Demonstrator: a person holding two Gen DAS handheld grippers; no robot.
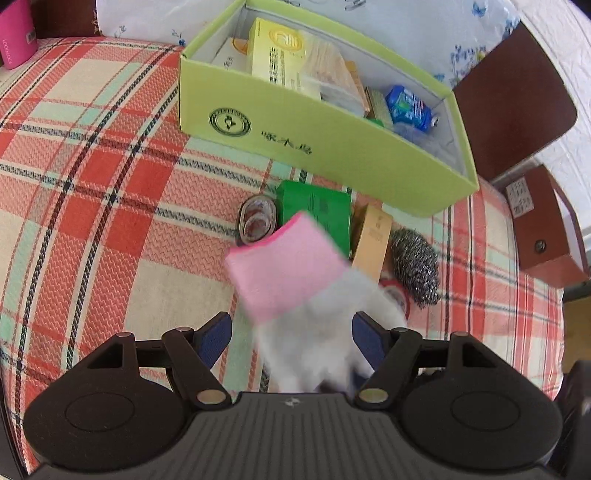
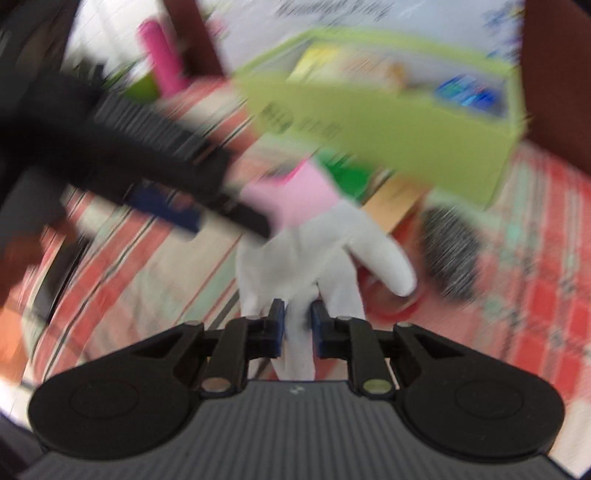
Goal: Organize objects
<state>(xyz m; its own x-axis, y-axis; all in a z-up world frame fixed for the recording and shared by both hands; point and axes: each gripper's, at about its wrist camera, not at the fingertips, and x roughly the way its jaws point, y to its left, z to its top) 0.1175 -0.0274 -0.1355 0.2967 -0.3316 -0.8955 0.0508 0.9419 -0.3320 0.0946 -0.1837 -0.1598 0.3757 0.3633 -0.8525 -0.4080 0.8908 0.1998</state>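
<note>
A white glove with a pink cuff (image 1: 284, 273) hangs in the air above the plaid cloth. My right gripper (image 2: 298, 325) is shut on one white finger of the glove (image 2: 314, 251). My left gripper (image 1: 291, 332) is open, its blue pads either side of the glove's white part without pinching it. The left gripper also shows in the right wrist view (image 2: 177, 177), blurred, beside the pink cuff. A lime green box (image 1: 325, 147) holding packets and a blue bottle stands behind.
On the plaid cloth (image 1: 92, 184) lie a small tin (image 1: 256, 219), a green packet (image 1: 317, 210), a tan tape roll (image 1: 373, 236), a steel scourer (image 1: 415, 266) and a red tape roll (image 1: 397, 291). A pink container (image 1: 14, 29) stands far left. Brown chairs (image 1: 513, 96) are at right.
</note>
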